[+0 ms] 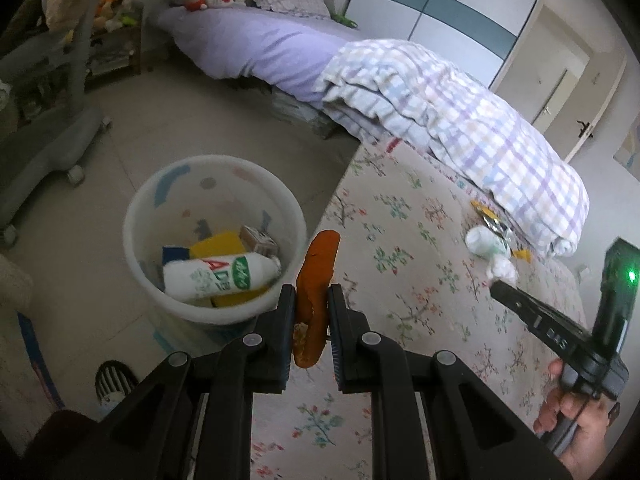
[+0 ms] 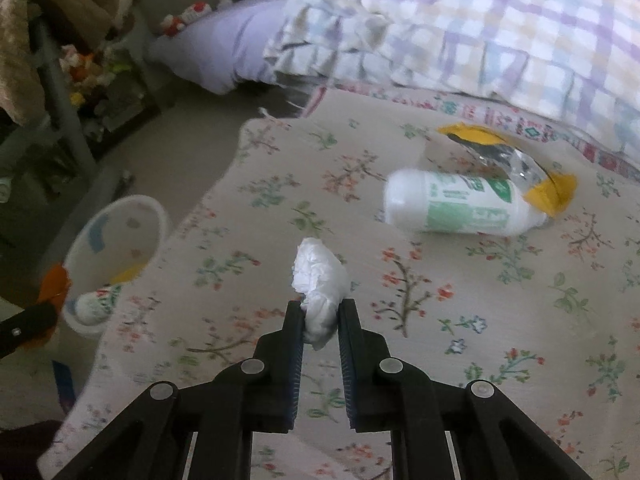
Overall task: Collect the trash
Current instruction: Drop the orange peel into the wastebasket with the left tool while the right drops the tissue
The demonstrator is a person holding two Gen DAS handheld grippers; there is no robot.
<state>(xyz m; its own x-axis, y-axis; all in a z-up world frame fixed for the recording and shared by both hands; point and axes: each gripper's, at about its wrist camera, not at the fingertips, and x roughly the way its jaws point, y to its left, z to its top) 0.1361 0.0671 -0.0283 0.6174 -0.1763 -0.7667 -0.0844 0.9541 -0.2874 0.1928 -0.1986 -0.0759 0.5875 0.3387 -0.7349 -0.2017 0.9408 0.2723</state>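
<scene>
Left wrist view: left gripper (image 1: 312,300) clamps orange peel (image 1: 316,276) just beside white bin (image 1: 214,236), which holds a bottle (image 1: 218,276) and yellow packs; right gripper (image 2: 320,312) pinches crumpled tissue (image 2: 320,280) over floral bedspread (image 2: 440,320), well apart from bin, near second bottle (image 2: 460,208) and wrapper (image 2: 504,152)

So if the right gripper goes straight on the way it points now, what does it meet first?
Probably the flowered bedcover just past the tissue held in the right gripper. Beyond that the checked quilt lies in line. The white bottle sits off to the right, so likely missed; depth is unclear.
</scene>
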